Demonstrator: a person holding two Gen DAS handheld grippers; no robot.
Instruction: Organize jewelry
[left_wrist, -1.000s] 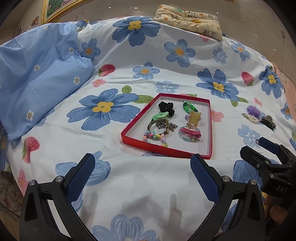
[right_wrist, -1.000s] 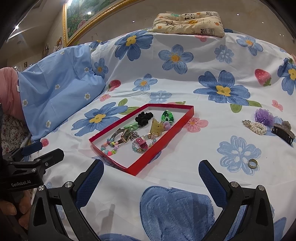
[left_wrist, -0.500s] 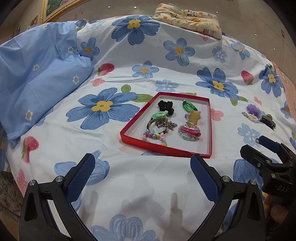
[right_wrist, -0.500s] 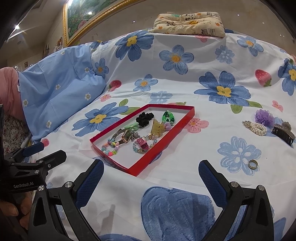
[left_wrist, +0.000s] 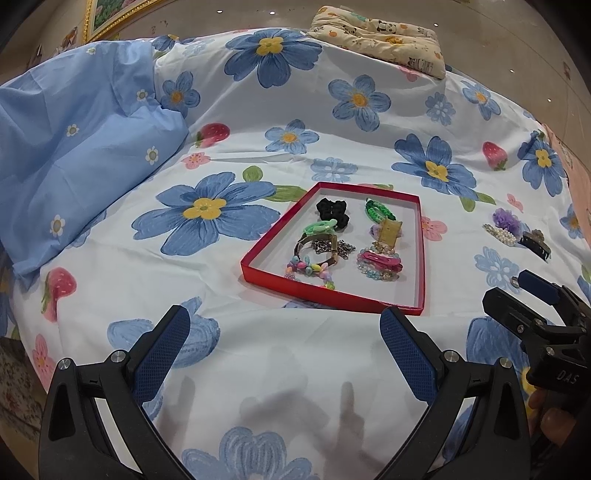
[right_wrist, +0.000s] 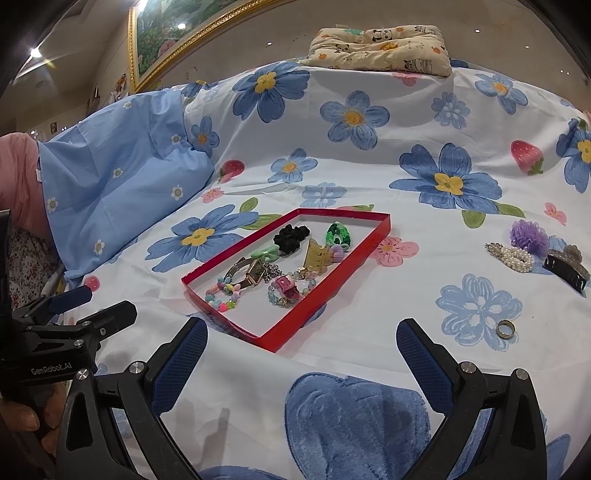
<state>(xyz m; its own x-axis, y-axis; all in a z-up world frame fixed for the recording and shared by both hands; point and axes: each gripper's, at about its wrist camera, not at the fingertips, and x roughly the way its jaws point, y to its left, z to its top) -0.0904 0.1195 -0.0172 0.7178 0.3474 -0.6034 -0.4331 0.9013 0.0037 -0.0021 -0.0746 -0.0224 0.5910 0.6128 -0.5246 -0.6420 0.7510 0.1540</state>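
A shallow red tray lies on a flowered bedsheet and holds several pieces: a black scrunchie, a green braided band, a yellow claw clip, beaded bracelets and a pink clip. To its right on the sheet lie a ring, a pearl clip, a purple scrunchie and a dark claw clip. My left gripper is open and empty, just short of the tray's near edge. My right gripper is open and empty, near the tray's near corner.
A light blue pillow lies at the left. A panda-print cushion sits at the far edge of the bed. A framed picture hangs behind. The sheet between the tray and the loose pieces is flat.
Both grippers have drifted only slightly; the tray sits a little farther from the left gripper's fingers. Nothing was taken or let go.
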